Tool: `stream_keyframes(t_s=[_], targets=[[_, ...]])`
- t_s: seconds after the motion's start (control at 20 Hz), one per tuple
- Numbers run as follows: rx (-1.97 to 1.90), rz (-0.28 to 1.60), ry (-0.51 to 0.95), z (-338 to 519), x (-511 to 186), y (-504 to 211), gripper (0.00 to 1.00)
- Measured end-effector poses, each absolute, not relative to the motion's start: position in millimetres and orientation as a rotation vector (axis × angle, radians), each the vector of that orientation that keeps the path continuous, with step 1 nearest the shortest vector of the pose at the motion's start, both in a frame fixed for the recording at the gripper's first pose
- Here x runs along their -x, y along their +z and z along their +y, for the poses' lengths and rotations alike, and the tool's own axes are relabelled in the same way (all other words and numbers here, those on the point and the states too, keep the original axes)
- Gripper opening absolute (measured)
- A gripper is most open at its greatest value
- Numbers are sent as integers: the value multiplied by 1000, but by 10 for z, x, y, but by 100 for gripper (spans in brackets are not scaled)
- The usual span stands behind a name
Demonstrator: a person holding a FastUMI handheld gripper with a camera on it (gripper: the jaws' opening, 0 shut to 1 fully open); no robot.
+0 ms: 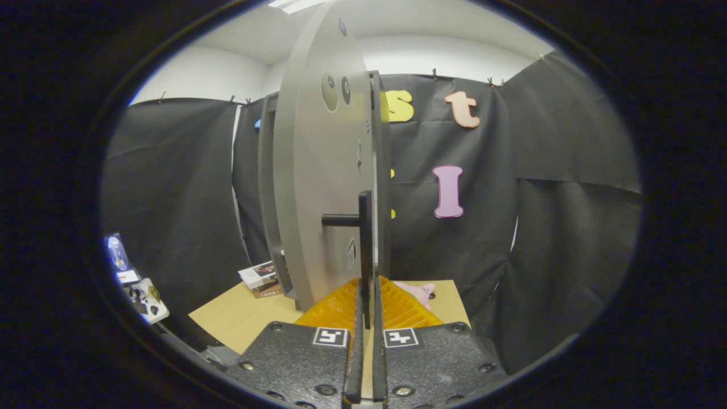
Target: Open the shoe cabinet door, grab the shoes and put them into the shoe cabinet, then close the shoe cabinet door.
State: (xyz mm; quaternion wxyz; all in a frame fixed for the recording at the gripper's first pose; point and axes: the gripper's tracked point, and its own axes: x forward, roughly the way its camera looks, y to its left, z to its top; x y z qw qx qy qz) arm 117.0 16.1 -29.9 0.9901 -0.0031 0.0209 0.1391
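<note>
The shoe cabinet door (318,170), a grey panel, is seen nearly edge-on, swung out toward the camera from the shoe cabinet (267,187), whose grey frame is visible behind it on the left. One dark bar handle (364,250) is mounted near the door's free edge by a short post. The tool (366,309) is held with its two fingers drawn close together, and the lower end of the handle is seen between them; whether both fingers press on it cannot be told. One square black-and-white marker is carried on each finger block, two in all. Just beyond the fingers a pink soft item (419,292) lies on the light wooden worktop (244,318); whether it is a shoe cannot be told. Bare worktop is left to the left of the door, up to a small stack of boxes (260,278) beside the cabinet's foot; their print is too small to be read. To the right of the door, open room extends to the black cloth wall (556,227). Two round marks are seen high on the door face.
</note>
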Motion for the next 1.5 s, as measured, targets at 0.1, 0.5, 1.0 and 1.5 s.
stream_keyframes(t_s=[0.1,0.5,1.0,1.5], targets=[[23,33,242,56,-1027,-310,25],[15,76,128,355,-206,-795,98],[33,234,212,1965,-500,-2285,100],[47,497,379,3053,-1503,-3864,100]])
